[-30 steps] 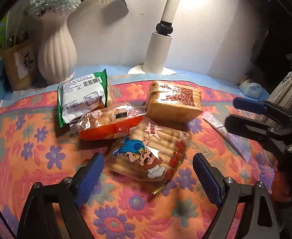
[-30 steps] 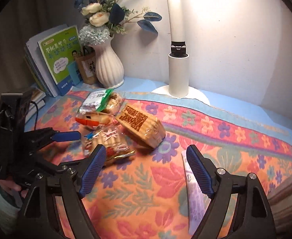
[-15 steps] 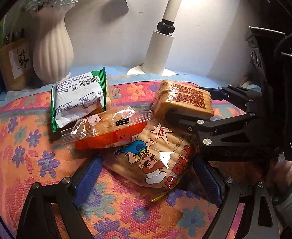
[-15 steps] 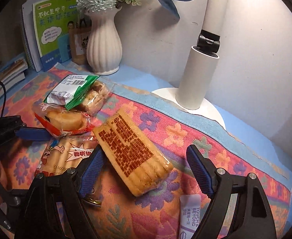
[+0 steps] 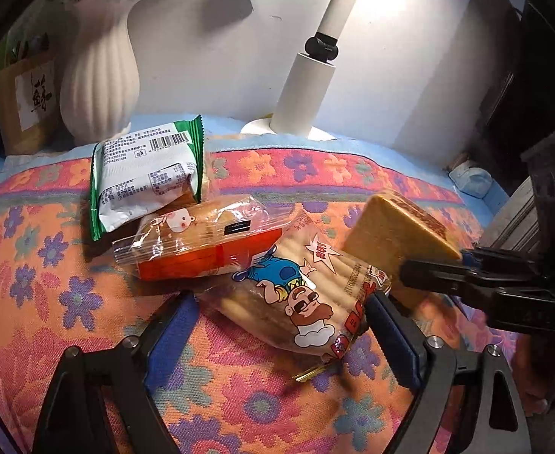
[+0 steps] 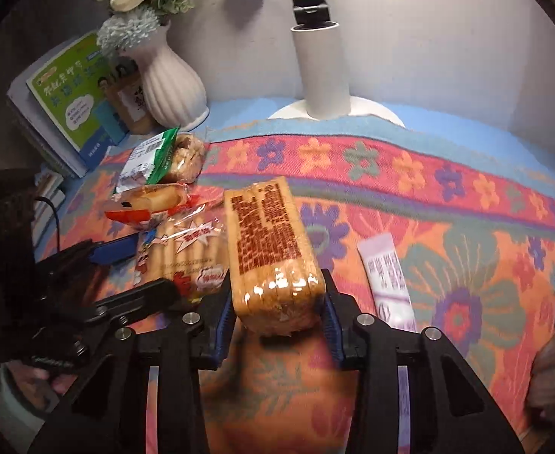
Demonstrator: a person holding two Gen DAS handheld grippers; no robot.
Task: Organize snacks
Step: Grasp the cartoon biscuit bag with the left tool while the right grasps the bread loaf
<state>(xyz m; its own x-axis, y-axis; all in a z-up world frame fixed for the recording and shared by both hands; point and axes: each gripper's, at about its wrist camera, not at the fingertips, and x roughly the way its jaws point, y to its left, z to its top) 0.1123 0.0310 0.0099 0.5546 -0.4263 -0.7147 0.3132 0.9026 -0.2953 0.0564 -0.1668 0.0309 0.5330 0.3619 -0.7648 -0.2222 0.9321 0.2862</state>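
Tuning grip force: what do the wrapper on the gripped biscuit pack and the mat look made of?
Biscuit pack: thin clear glossy plastic film, likely; lamp glints on its near end, biscuits show through. Right tongs are shut on it.
Mat: woven fabric, matte; visible weave texture, flower pattern.

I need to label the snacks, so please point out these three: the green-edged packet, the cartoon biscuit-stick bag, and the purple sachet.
green-edged packet (image 5: 146, 174): left wrist view, on its white printed back.
cartoon biscuit-stick bag (image 5: 300, 295): left wrist view, on the cartoon figure.
purple sachet (image 6: 387, 276): right wrist view, on its middle.
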